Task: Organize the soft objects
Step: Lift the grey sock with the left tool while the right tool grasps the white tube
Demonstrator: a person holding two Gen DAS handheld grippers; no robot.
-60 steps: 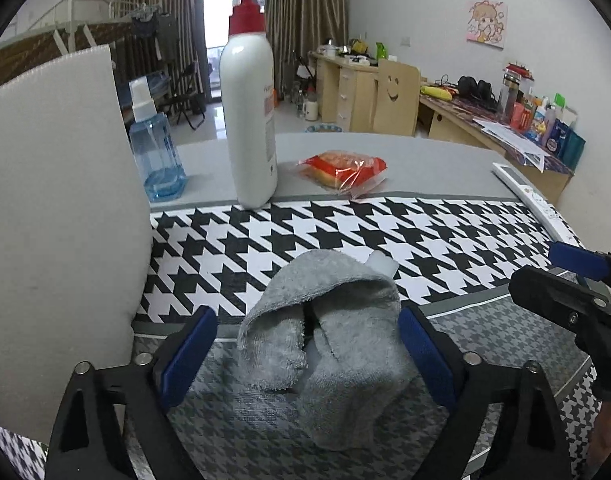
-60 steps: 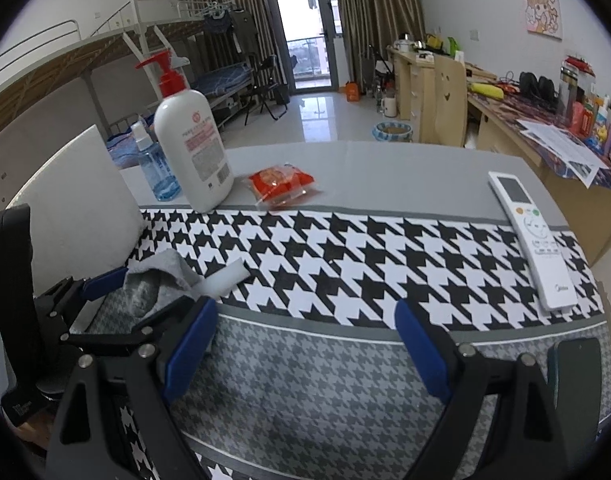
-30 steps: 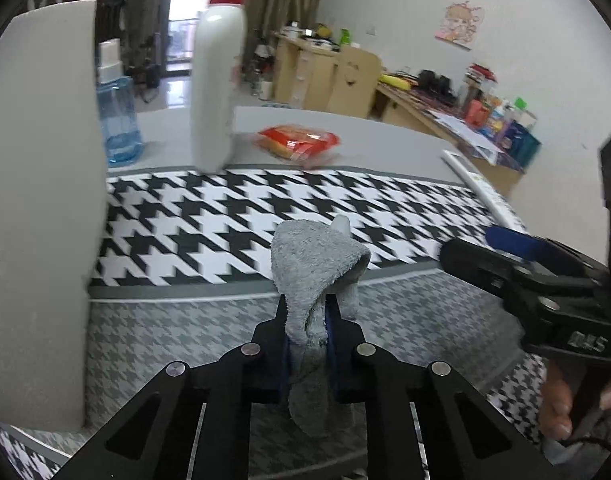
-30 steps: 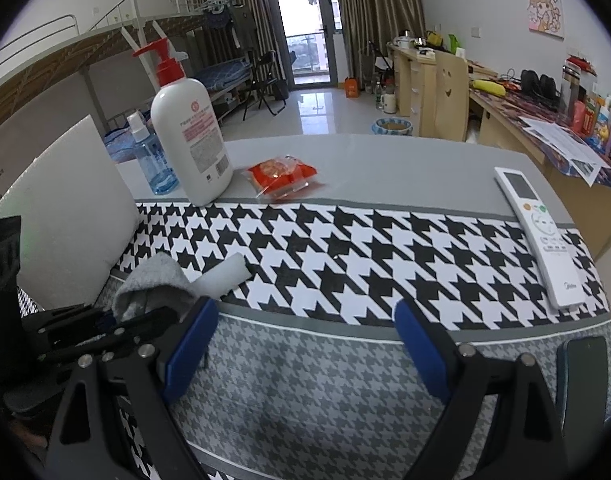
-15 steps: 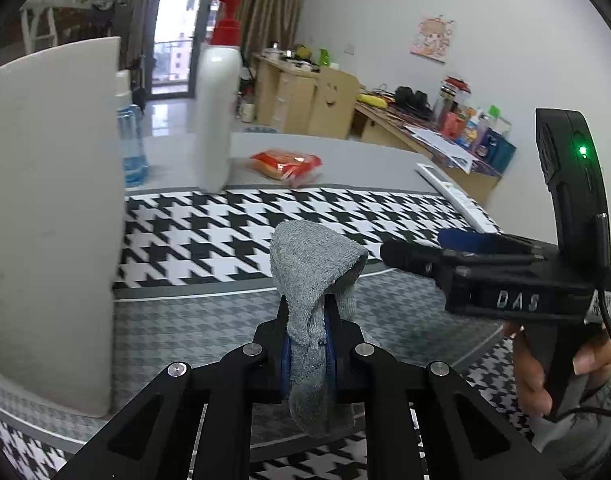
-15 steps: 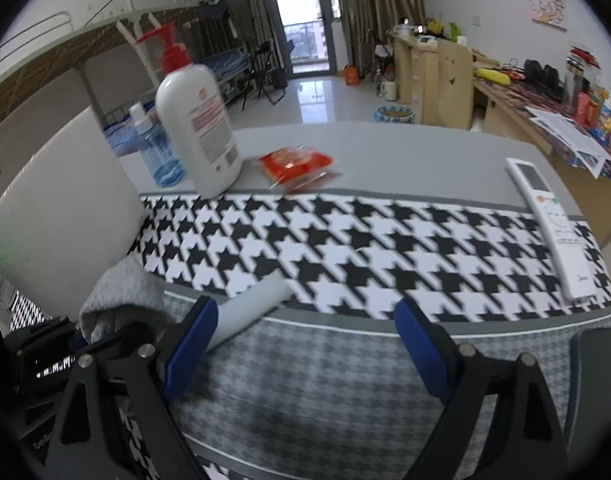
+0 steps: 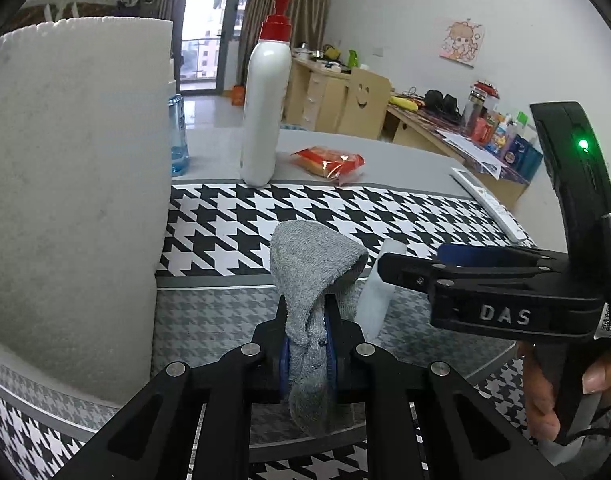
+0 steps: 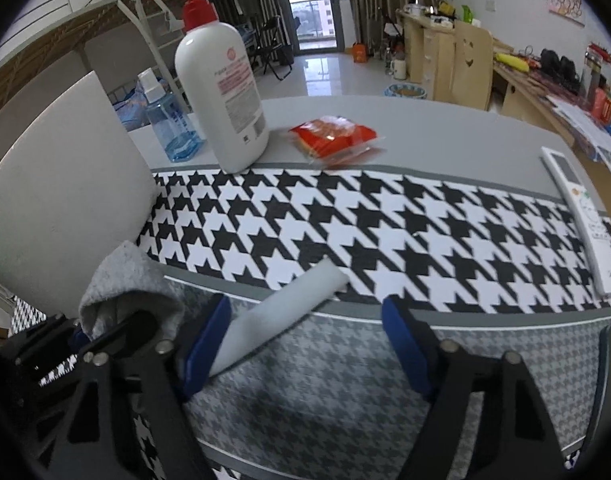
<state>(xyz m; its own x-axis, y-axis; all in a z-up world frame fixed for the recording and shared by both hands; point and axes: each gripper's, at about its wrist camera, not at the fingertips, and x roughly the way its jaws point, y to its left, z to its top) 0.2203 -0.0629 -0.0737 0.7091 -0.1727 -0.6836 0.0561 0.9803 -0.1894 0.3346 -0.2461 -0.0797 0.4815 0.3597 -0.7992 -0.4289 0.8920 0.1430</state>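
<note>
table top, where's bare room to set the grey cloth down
Free: the houndstooth runner between the foam roll and the remote. Crowded: the far left, with pump bottle, blue bottle, snack packet.

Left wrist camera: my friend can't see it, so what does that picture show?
The left gripper pinches a grey towel between its blue-padded fingers above a houndstooth tablecloth. The right gripper reaches in from the right, closing near a white foam roll. Behind stand a pump bottle and a red snack packet.
</note>
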